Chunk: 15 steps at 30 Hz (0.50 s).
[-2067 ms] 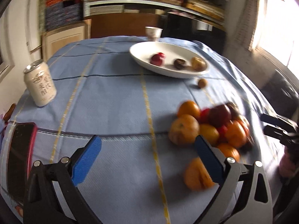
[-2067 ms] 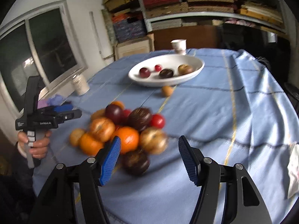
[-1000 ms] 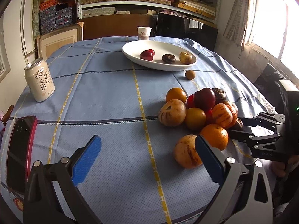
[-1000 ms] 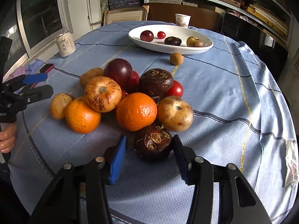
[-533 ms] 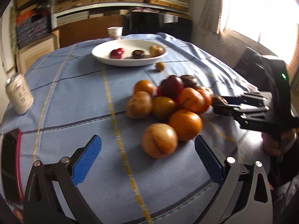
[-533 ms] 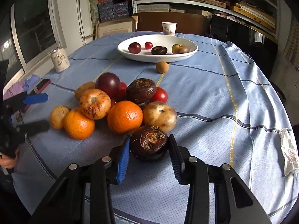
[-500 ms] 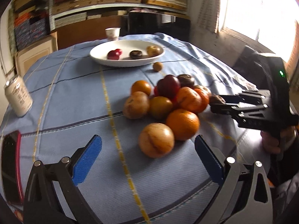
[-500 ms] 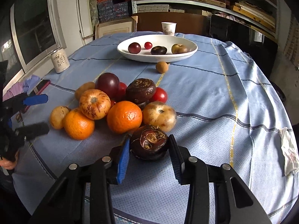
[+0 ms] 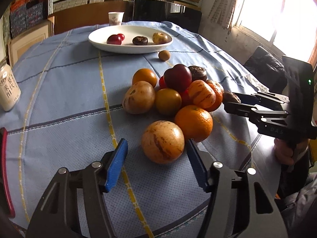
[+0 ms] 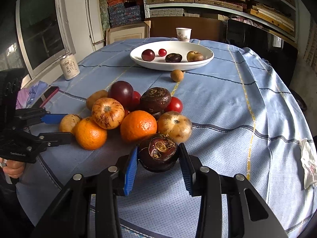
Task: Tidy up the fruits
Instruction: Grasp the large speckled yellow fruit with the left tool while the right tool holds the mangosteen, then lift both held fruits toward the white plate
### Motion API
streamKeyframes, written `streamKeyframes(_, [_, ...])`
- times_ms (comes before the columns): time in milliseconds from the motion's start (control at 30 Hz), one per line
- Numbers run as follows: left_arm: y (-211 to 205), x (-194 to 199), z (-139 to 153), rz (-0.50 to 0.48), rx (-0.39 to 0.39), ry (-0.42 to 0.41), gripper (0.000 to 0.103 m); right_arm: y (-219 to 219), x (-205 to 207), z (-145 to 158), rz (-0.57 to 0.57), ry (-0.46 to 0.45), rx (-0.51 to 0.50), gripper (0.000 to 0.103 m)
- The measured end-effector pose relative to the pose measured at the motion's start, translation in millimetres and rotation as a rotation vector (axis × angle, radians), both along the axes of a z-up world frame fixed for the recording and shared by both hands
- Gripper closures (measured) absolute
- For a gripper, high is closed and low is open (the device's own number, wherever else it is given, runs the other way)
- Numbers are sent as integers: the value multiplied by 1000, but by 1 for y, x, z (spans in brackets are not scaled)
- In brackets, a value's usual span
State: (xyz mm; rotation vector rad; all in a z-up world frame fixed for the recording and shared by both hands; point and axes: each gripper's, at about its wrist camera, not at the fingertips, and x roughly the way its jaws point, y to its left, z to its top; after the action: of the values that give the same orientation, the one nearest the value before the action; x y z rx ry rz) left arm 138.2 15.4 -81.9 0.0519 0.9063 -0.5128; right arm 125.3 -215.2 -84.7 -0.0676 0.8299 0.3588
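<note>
A pile of oranges, tan, red and dark fruits (image 9: 178, 91) lies on the blue tablecloth. The nearest one, a tan striped fruit (image 9: 162, 141), sits between the blue pads of my left gripper (image 9: 156, 144). Its jaws are closing, with a gap still showing at the left pad (image 9: 116, 162). My right gripper (image 10: 158, 148) is shut on a dark brown fruit (image 10: 158, 154) at the front of the pile (image 10: 128, 115). In the left wrist view that gripper (image 9: 231, 101) comes in from the right. A white plate (image 9: 126, 50) with several fruits stands at the far side.
A small brown fruit (image 9: 164, 55) lies alone before the plate (image 10: 172, 65). A drink can (image 9: 8, 91) and a red phone (image 9: 6, 174) are at the left edge. A paper cup (image 10: 183, 33) stands behind the plate, and a crumpled tissue (image 10: 308, 164) lies at the right.
My left gripper has come nearer to the tan striped fruit and its jaws have narrowed around it. The right gripper stays shut on the dark brown fruit.
</note>
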Motion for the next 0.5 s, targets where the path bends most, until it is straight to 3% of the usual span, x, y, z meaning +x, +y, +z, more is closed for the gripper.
streamKeyframes(333, [0,8,-1,-11,-48,33,44,-4,1,0,17,8,52,62])
streamKeyframes(433, [-1,8,-1,-35,-72,39,55,-7,2,0,15,15,67,62])
streamKeyframes(500, [-2,8,0,-38,-72,36,55,-8,3,-1,12,22,77,62])
